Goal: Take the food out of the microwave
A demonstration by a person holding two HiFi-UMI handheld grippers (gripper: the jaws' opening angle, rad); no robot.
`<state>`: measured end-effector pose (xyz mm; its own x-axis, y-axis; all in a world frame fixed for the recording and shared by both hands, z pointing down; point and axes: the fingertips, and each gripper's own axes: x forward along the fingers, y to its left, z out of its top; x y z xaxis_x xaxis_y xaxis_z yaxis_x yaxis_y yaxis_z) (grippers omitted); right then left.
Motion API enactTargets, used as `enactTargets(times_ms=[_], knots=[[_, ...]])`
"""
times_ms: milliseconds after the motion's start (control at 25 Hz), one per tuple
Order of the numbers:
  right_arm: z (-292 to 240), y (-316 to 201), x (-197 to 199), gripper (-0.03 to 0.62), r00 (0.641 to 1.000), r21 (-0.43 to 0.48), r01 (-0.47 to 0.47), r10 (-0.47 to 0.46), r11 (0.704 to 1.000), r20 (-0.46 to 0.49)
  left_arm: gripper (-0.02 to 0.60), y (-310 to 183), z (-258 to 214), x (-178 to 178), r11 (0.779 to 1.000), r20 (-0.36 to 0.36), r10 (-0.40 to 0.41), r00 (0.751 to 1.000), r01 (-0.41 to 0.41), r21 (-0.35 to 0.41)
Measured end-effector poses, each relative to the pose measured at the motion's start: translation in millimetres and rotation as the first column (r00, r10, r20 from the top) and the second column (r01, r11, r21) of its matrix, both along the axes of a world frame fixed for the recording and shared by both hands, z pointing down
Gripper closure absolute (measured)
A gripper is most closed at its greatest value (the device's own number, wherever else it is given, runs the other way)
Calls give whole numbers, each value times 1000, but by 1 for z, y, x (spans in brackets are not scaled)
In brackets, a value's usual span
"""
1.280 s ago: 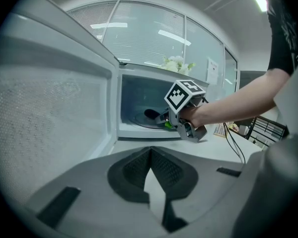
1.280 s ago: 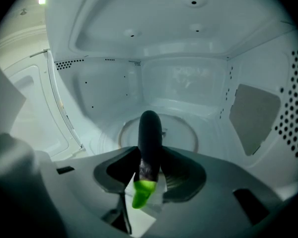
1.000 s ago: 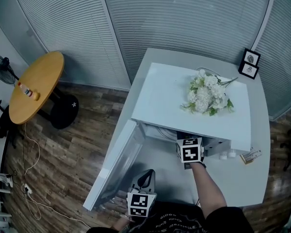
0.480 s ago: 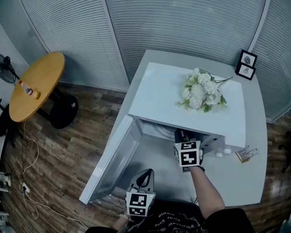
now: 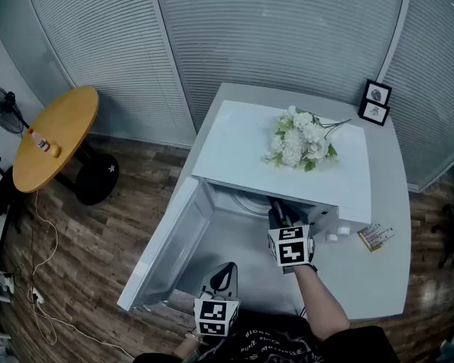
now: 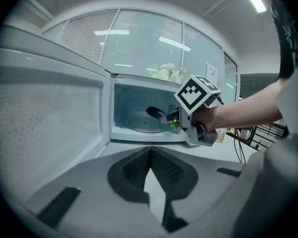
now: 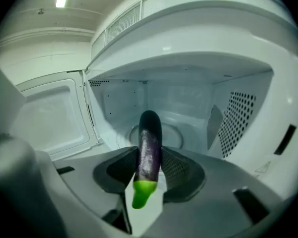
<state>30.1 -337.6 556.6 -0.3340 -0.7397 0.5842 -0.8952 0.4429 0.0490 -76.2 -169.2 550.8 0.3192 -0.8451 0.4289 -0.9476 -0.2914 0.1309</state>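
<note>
On the pale desk [image 5: 397, 210], the right gripper [image 7: 150, 158] clenches its fingers [image 7: 181, 170] on the glossy purple eggplant with green stem [image 7: 150, 133], held just inside the open white microwave [image 5: 227, 150]; the step looks like withdrawal, next drawing it clear of the microwave, while the left gripper [image 6: 150, 155] in front has its fingers closed on nothing.

Office-like room: slatted blinds [image 5: 287, 36] wall it beyond the right gripper [image 5: 277, 212], with a microwave [image 5: 242, 150] on a white counter [image 5: 378, 278] just ahead of it. Wood floor [image 5: 98, 233], round table [image 5: 53, 134] and fan [image 5: 4, 108] lie well to its left.
</note>
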Motion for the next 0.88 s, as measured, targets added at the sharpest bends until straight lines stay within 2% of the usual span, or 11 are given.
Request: enactTargets(times_ms=[360,880], knots=[[-7,21,8,448,999,14,31,-31,999,-27,575,8,-2,9,1000,-8,-8,1000,8,11],[-11,51,27,448,1000,21,6,-6,1000,4,574,15,-8,19,999,-1,-5,1000,5,33]])
